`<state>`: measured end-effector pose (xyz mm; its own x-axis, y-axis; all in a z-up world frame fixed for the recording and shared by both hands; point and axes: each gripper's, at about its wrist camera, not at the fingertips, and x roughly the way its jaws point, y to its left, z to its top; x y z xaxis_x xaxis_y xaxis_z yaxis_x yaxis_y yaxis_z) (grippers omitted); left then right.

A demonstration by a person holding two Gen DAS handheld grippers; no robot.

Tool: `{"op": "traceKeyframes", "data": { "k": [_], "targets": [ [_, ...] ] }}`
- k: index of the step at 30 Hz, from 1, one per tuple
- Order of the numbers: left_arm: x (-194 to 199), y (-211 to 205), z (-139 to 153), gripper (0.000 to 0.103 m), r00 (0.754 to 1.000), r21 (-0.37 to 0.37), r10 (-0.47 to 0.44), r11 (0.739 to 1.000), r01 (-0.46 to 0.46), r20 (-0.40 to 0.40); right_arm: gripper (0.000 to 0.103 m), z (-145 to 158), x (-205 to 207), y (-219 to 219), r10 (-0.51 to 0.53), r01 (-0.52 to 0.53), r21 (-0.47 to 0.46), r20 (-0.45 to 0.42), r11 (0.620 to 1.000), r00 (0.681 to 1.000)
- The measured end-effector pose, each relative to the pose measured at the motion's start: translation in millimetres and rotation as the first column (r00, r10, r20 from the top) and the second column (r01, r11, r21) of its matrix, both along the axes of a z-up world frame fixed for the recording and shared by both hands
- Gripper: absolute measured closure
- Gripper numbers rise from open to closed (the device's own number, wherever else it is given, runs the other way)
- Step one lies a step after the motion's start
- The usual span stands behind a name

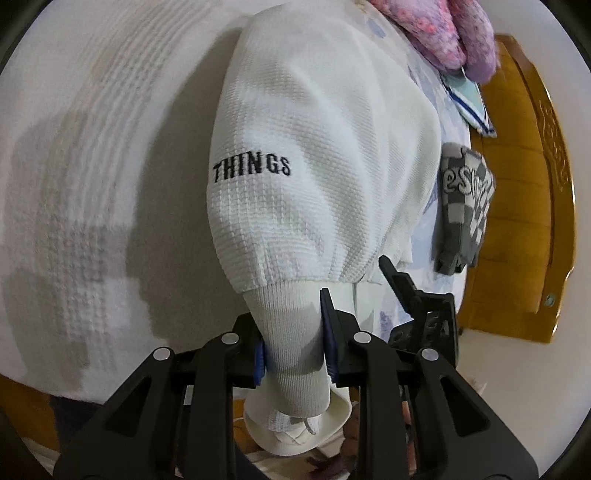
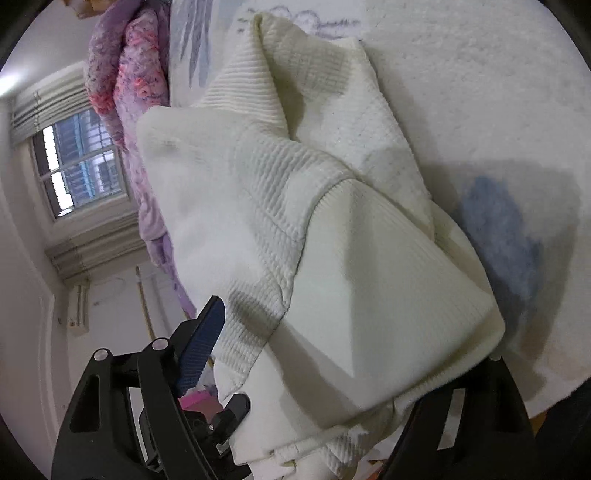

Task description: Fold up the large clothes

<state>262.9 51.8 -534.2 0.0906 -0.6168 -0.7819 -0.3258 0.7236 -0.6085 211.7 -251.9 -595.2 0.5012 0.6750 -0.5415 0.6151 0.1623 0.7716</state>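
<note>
A white waffle-knit sweater point(image 1: 314, 122) lies on the bed, its sleeve stitched with the word "THINGS". My left gripper point(image 1: 293, 332) is shut on the sleeve's ribbed cuff point(image 1: 288, 354), which is lifted toward the camera with its blue pads pressing either side. Just right of the cuff, a black finger point(image 1: 397, 280) of the other gripper shows. In the right wrist view the sweater's body point(image 2: 332, 240) is bunched in folds between the wide-apart jaws of my right gripper point(image 2: 354, 332). Its left blue pad point(image 2: 201, 347) stands clear of the cloth. Its right finger is hidden under the fabric.
A fuzzy white blanket point(image 1: 74, 147) with a blue patch point(image 2: 498, 229) covers the bed. A pink and purple fluffy garment point(image 1: 443, 33) lies at the far end. A folded grey chequered piece point(image 1: 465, 199) sits near the wooden bed frame point(image 1: 517, 184). A window point(image 2: 81, 162) is beyond the bed.
</note>
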Motion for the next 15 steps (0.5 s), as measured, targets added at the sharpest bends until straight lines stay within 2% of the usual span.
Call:
{"op": "traceKeyframes", "data": {
  "k": [1,2,3,5,7,9,10,12,15],
  "targets": [
    [-1,1,-4,0.077,1.000,0.001,0.017,1.000,-0.017,-0.013,0.043,0,-1,0,0.010,-0.010,-0.020,-0.015,1.000,1.000],
    [-2,3,-11,0.072,0.999,0.014,0.043,0.999,-0.043,-0.034,0.054,-1,-2,0,0.015,-0.016,-0.030,-0.020,0.999,1.000],
    [-4,3,-17,0.065,0.996,0.035,0.062,0.998,-0.060,-0.060,0.061,2,-3,0,0.029,-0.031,-0.053,-0.024,0.998,0.999],
    [-4,1,-25,0.060,0.993,0.083,0.071,0.995,-0.063,-0.091,0.076,9,-3,-1,0.072,-0.073,-0.094,-0.016,0.993,0.997],
    [-2,-6,-23,0.059,0.997,0.131,0.034,0.991,-0.024,-0.075,0.078,30,4,6,0.183,-0.182,-0.219,-0.017,0.959,0.983],
    [0,-16,-4,0.073,0.999,0.198,-0.045,0.979,0.045,-0.006,0.080,61,18,17,0.320,-0.296,-0.375,0.001,0.878,0.947],
    [0,-20,5,0.075,0.997,0.221,-0.079,0.973,0.073,0.020,0.081,77,25,22,0.369,-0.329,-0.433,0.010,0.839,0.929],
    [1,-24,32,0.077,0.992,0.239,-0.106,0.967,0.085,0.073,0.081,103,37,27,0.421,-0.352,-0.490,0.034,0.798,0.906],
    [9,-29,75,0.078,0.976,0.285,-0.156,0.952,0.109,0.149,0.082,148,57,32,0.477,-0.362,-0.544,0.082,0.757,0.875]
  ]
}}
